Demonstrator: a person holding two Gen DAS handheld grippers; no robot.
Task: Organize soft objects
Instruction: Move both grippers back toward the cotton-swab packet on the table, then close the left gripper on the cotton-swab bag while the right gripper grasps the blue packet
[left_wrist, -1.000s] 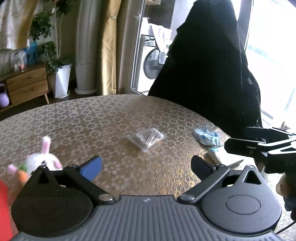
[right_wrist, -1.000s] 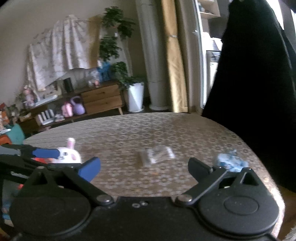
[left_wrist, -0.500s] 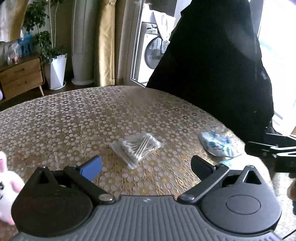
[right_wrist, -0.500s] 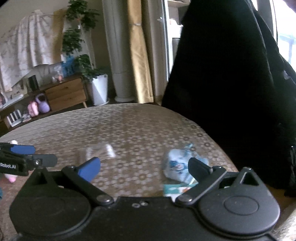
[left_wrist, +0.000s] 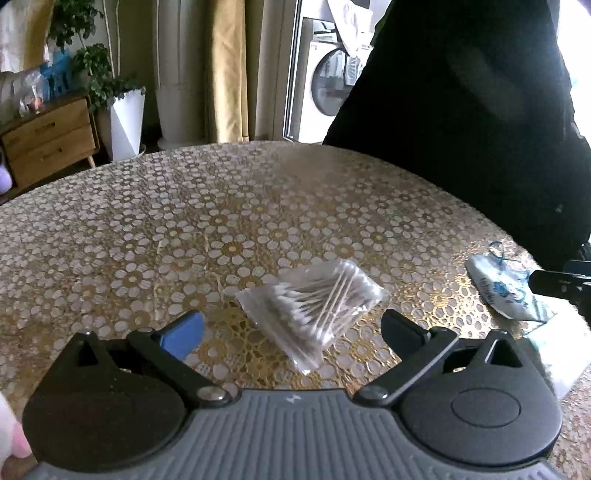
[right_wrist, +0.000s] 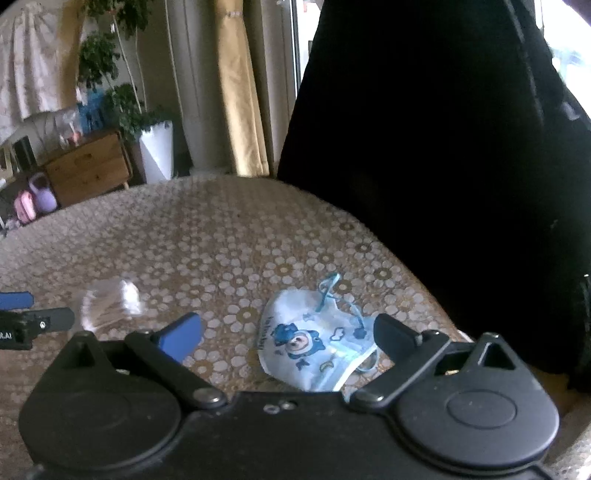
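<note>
A clear bag of cotton swabs (left_wrist: 310, 302) lies on the flower-patterned table (left_wrist: 240, 221), right in front of my open left gripper (left_wrist: 291, 326), whose fingers flank its near end. A light blue child's face mask (right_wrist: 314, 343) with a cartoon print lies between the open fingers of my right gripper (right_wrist: 288, 332). The mask (left_wrist: 498, 288) also appears at the right edge of the left wrist view, with a white-green packet (left_wrist: 554, 336) beside it. The swab bag (right_wrist: 107, 302) shows blurred at left in the right wrist view. A pink-white plush edge (left_wrist: 9, 432) peeks in at lower left.
A large black garment (left_wrist: 461, 110) hangs over a chair at the table's far right edge. Beyond the table stand a wooden drawer cabinet (left_wrist: 51, 140), a potted plant in a white pot (left_wrist: 125, 122), yellow curtains and a washing machine (left_wrist: 325, 85).
Both grippers swung right and moved forward. The swab bag now sits centred before the left gripper, the mask between the right gripper's fingers. The plush rabbit slid out of view to the left.
</note>
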